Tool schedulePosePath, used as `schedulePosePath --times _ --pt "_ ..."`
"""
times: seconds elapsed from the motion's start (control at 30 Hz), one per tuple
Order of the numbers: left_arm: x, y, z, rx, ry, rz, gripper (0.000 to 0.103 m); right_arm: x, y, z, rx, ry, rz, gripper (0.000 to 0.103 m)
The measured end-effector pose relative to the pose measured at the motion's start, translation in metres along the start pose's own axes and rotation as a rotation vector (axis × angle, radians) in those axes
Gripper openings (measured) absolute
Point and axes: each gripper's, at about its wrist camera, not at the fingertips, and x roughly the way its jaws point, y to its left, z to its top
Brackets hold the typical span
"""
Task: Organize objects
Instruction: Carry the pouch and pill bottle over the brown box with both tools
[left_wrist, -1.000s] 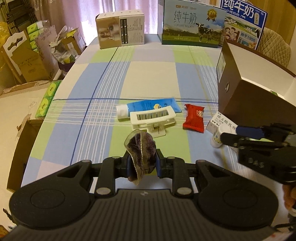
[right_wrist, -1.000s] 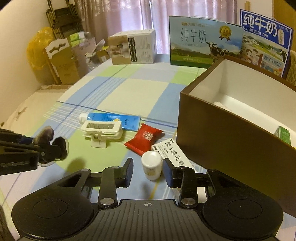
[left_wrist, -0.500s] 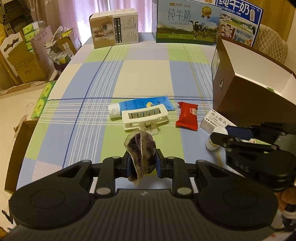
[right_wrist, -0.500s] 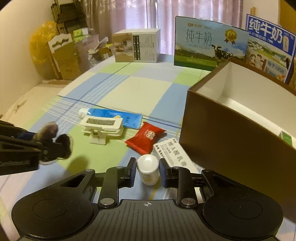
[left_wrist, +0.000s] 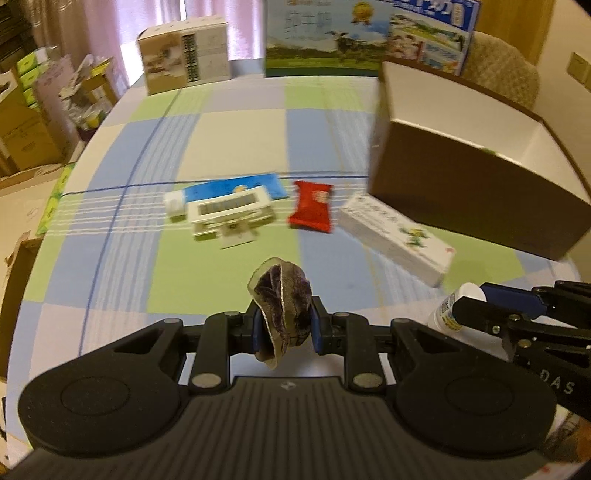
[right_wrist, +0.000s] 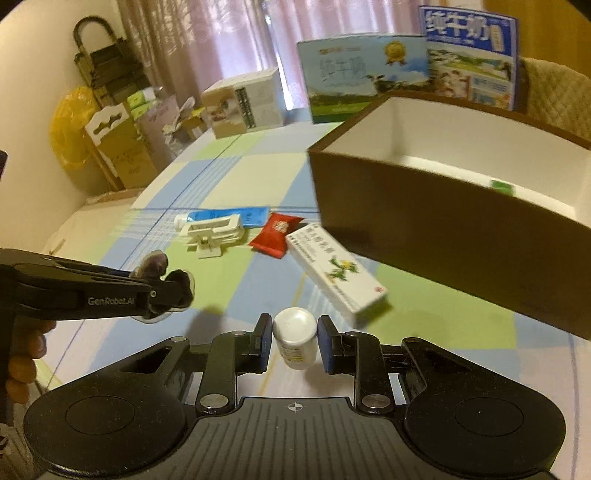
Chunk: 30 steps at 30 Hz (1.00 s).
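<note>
holding two things at once, i start from what sits nearest. my right gripper (right_wrist: 294, 345) has its fingers on either side of the small white bottle (right_wrist: 295, 341), cap toward the camera, its long axis running along the fingers. the pads look pressed to its sides and the bottle seems lifted clear of the cloth, so i judge it clamped, though the contact itself is hard to confirm. my left gripper (left_wrist: 283, 328) is pinched on the purple scrunchie (left_wrist: 282, 312), which bulges up and hangs down between the blue pads.

just beyond the bottle lies the white medicine carton (right_wrist: 334, 275), flat, its long axis slanting toward the brown box (right_wrist: 443, 236). further on sit the red sachet (right_wrist: 276, 233), the white hair clip (right_wrist: 212, 232) and the blue tube (right_wrist: 229, 216) behind it, all loose on the checked tablecloth (right_wrist: 236, 173).

what the coming move turns on: the brown box stands ahead and to the right of my right fingers, open side up, its near wall higher than the bottle. the right gripper is clearly nearer to it than the left, which is off to the left. i judge the bottle must rise over that wall before it goes forward, and the scrunchie has the longer way across.
</note>
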Motion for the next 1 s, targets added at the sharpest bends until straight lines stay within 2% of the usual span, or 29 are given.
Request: schedulePosePath --times 0.33,0.77,1.0 --pt "-0.018 -0.052 0.022 0.116 -0.057 -0.074 0.021 -0.058 -0.04 0.011 0.095 -0.078 -0.065 0.023" --pt "-0.016 -0.119 0.084 0.254 -0.176 -0.133 0.021 -0.112 -0.104 0.05 0.165 -0.239 -0.212 0.023" --pt "-0.006 -0.141 0.118 0.308 -0.209 -0.142 0.021 -0.12 -0.134 0.074 0.178 -0.278 -0.288 0.023"
